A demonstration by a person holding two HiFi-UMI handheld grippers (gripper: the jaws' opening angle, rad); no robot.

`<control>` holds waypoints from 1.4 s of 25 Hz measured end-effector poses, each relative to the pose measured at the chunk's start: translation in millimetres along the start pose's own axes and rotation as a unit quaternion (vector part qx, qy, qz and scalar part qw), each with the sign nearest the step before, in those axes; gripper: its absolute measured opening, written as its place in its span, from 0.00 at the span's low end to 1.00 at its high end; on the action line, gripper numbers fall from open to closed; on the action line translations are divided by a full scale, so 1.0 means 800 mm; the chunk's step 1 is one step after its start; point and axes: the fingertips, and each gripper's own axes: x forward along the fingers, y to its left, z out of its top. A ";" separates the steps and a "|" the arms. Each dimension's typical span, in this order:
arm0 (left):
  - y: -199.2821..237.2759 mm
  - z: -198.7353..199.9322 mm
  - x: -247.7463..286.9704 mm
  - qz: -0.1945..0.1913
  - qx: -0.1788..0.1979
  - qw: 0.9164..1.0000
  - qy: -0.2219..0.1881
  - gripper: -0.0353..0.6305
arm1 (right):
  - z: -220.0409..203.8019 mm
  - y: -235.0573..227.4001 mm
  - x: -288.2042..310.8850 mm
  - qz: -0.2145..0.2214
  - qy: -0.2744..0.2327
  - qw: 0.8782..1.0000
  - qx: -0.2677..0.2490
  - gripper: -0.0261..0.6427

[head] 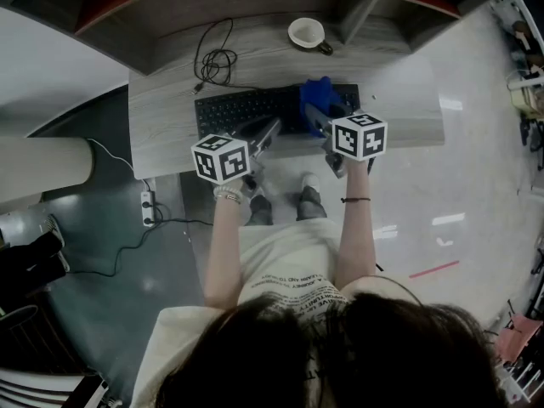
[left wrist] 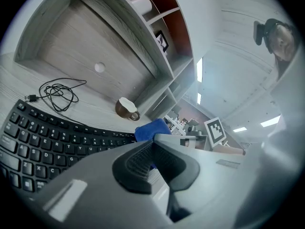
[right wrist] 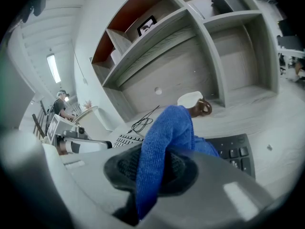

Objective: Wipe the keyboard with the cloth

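Desk (head: 161, 134) | cloth (right wrist: 167, 142) pinched between right gripper (right wrist: 155, 170) jaws, over keyboard (head: 246, 109) | left gripper (left wrist: 153, 162) jaws together

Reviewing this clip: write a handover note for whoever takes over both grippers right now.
Right gripper: shut on the blue cloth, which lies on the right part of the keyboard.
Left gripper: shut, empty, by the keyboard's front edge.
Done: cloth gripped and resting on the keys; how much has been wiped cannot be told.
Left: sweep the cloth across the keys, probably leftward.
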 end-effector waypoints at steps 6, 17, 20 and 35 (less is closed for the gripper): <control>0.011 0.001 -0.012 -0.001 -0.001 1.000 0.003 0.06 | 0.000 0.007 0.008 -0.005 -0.004 1.000 0.004 0.13; 0.029 0.005 -0.030 -0.006 0.000 1.000 0.007 0.06 | -0.001 0.020 0.023 -0.015 -0.007 1.000 0.006 0.13; 0.033 0.005 -0.036 -0.006 0.001 1.000 0.009 0.06 | 0.000 0.026 0.027 -0.015 -0.008 1.000 0.006 0.13; 0.052 0.008 -0.072 -0.008 0.004 1.000 0.008 0.06 | -0.004 0.063 0.052 -0.013 -0.010 1.000 0.000 0.13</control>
